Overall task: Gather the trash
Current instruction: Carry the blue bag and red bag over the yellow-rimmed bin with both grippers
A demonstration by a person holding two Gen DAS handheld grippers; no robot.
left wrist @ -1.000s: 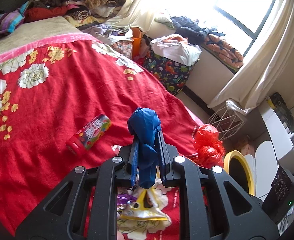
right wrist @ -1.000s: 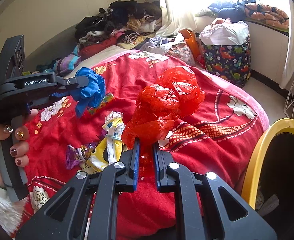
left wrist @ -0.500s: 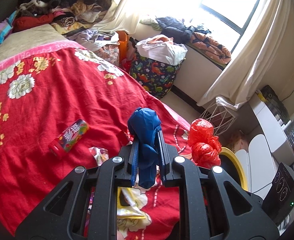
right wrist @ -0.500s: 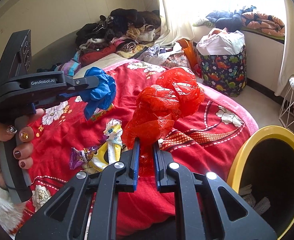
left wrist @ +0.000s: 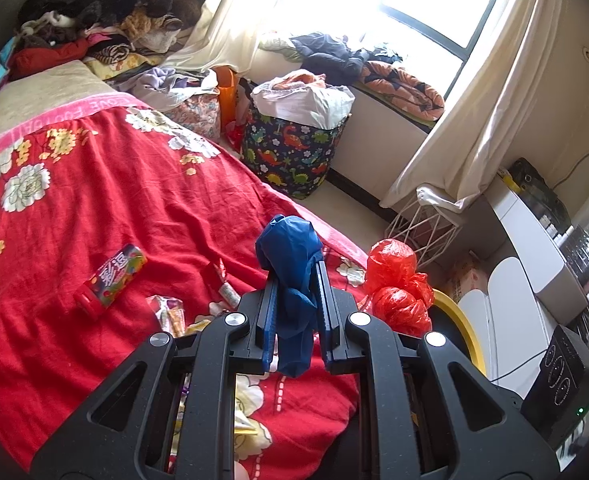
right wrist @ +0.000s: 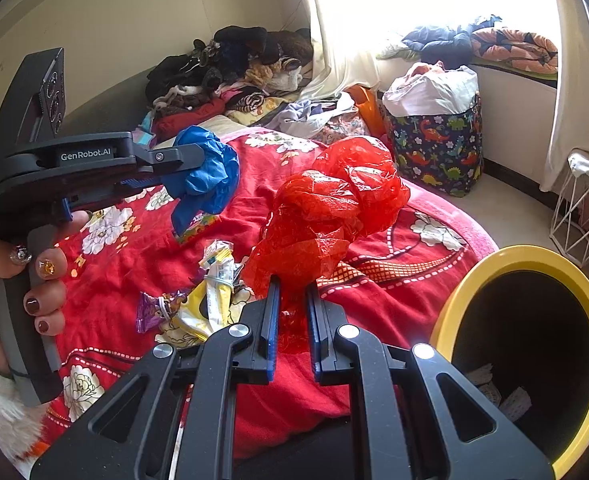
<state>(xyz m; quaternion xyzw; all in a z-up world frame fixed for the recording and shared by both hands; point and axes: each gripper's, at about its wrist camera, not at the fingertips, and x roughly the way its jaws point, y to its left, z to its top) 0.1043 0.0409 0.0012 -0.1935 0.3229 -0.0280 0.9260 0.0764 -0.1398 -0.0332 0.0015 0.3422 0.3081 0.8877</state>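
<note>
We see the red floral blanket (right wrist: 374,280) strewn with wrappers (right wrist: 198,300), the yellow-rimmed bin (right wrist: 454,300) beside it. Our right gripper (right wrist: 292,308) clamps a red plastic bag (right wrist: 334,200); our left gripper (left wrist: 296,300) clamps a blue bag (left wrist: 290,256), both above the bed.

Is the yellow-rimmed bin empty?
Not empty. Right wrist view shows a few paper scraps at the bottom of the yellow-rimmed bin; otherwise mostly dark, unfilled.

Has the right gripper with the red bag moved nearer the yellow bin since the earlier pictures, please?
Yes. The right gripper, shut on the red bag, has moved toward the yellow bin, which now fills more of its view.
</note>
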